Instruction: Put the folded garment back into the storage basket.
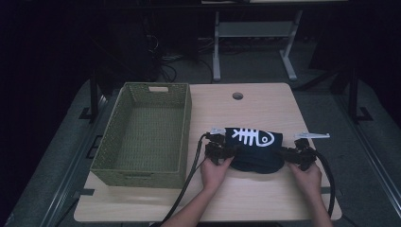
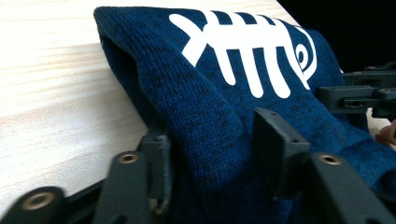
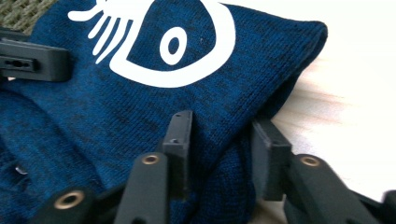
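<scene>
A folded dark blue knitted garment (image 1: 253, 146) with a white fish-skeleton print lies on the wooden table (image 1: 255, 198), right of centre. My left gripper (image 1: 231, 152) sits at its left end and my right gripper (image 1: 283, 153) at its right end, each held by a hand. In the left gripper view, the left gripper (image 2: 215, 135) is shut on a bunched fold of the garment (image 2: 224, 93). In the right gripper view, the right gripper (image 3: 224, 133) pinches the garment's (image 3: 140, 107) folded edge near the fish's eye. Each view shows the other gripper's jaw (image 2: 359, 93) (image 3: 32, 60) farther off.
An empty green woven basket (image 1: 187, 127) stands on the left half of the table, close to the left gripper. A round cable hole (image 1: 237, 96) sits near the table's far edge. Cables trail from both grippers toward the near edge.
</scene>
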Available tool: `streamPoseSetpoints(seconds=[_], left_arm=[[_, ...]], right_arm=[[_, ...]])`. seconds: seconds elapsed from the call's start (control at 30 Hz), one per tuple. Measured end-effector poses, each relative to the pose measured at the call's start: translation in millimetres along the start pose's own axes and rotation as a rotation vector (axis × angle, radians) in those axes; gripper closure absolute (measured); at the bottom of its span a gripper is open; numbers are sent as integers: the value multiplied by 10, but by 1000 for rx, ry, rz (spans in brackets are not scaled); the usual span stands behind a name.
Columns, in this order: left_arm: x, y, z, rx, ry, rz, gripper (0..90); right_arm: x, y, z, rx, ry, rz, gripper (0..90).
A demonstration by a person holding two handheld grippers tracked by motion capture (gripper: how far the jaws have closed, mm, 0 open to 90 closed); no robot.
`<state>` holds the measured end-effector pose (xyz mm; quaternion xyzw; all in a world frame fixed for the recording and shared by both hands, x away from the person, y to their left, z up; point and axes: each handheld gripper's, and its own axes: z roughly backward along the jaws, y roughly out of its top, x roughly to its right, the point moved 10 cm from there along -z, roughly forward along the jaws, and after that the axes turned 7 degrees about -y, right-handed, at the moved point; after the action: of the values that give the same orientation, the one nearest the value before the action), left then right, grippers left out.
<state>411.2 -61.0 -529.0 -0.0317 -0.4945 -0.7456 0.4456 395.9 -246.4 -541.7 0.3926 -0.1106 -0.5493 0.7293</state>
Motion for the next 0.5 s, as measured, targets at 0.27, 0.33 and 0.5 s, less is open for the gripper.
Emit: streamPoseSetpoints(seconds=[0.27, 0.33, 0.5], left_arm=[[87, 29, 13, 5, -62, 11, 681], [107, 38, 25, 7, -81, 19, 690], [194, 92, 68, 27, -116, 28, 696]], right_arm=[[-61, 26, 116, 27, 25, -16, 705], [-65, 34, 138, 35, 38, -30, 705], [-69, 48, 201, 54, 59, -56, 707]])
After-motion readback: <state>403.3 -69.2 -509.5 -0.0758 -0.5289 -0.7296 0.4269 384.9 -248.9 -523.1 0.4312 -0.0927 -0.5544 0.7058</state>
